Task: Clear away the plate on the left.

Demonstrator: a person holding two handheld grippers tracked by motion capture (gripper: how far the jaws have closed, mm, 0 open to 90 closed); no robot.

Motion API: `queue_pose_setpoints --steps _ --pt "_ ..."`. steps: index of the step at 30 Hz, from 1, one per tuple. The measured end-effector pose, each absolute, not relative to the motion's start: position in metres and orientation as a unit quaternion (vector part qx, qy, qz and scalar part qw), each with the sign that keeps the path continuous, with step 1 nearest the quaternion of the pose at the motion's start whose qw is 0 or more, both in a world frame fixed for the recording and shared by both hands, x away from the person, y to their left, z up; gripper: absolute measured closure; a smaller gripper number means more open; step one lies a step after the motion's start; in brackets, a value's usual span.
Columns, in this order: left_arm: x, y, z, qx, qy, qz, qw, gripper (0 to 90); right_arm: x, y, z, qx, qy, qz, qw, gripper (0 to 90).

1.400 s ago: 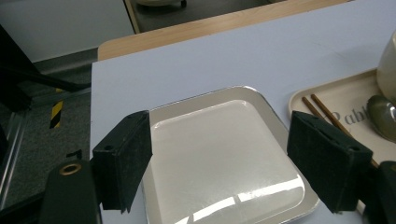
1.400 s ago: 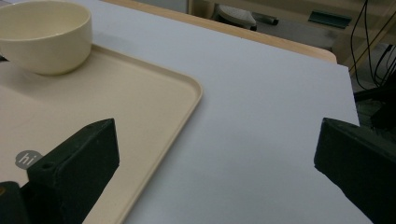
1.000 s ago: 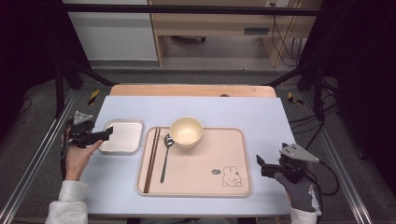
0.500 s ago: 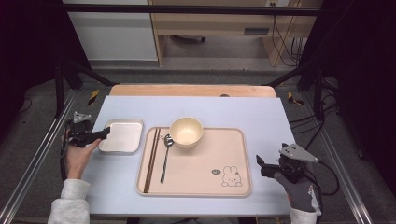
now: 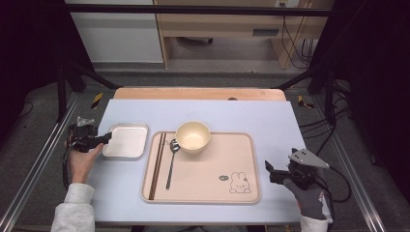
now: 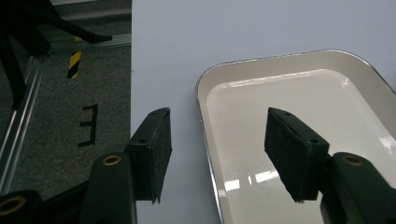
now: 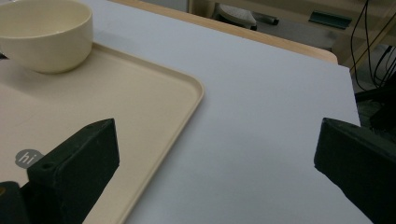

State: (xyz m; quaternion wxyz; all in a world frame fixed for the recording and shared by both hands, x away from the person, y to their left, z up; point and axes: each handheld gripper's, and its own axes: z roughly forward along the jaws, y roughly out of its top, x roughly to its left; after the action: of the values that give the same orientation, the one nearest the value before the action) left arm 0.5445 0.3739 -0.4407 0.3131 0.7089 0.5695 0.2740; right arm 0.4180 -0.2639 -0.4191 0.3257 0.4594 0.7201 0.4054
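The left gripper is hanging with its jaws apart, straddling the near rim of the small tray: one jaw is standing over the pale table, the other over the tray's floor, and I cannot tell whether either is touching. The tray is showing as a shallow white rounded rectangle with a thin metallic edge and a glossy, bare inside. In the high view it is lying at centre left, just beside the big beige tray. The right gripper is hovering at lower right, jaws apart.
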Motion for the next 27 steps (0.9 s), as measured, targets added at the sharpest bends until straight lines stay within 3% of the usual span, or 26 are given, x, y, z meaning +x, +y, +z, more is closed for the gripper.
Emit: queue_pose_setpoints --steps 10,27 --pt "0.552 0.373 -0.451 0.719 0.572 0.262 0.296 49.0 0.418 -0.263 -0.419 0.460 0.721 0.405 0.325 0.4" --pt "0.556 0.375 -0.465 0.725 0.586 0.230 0.279 69.0 0.418 -0.263 -0.420 0.459 0.722 0.403 0.324 0.3"
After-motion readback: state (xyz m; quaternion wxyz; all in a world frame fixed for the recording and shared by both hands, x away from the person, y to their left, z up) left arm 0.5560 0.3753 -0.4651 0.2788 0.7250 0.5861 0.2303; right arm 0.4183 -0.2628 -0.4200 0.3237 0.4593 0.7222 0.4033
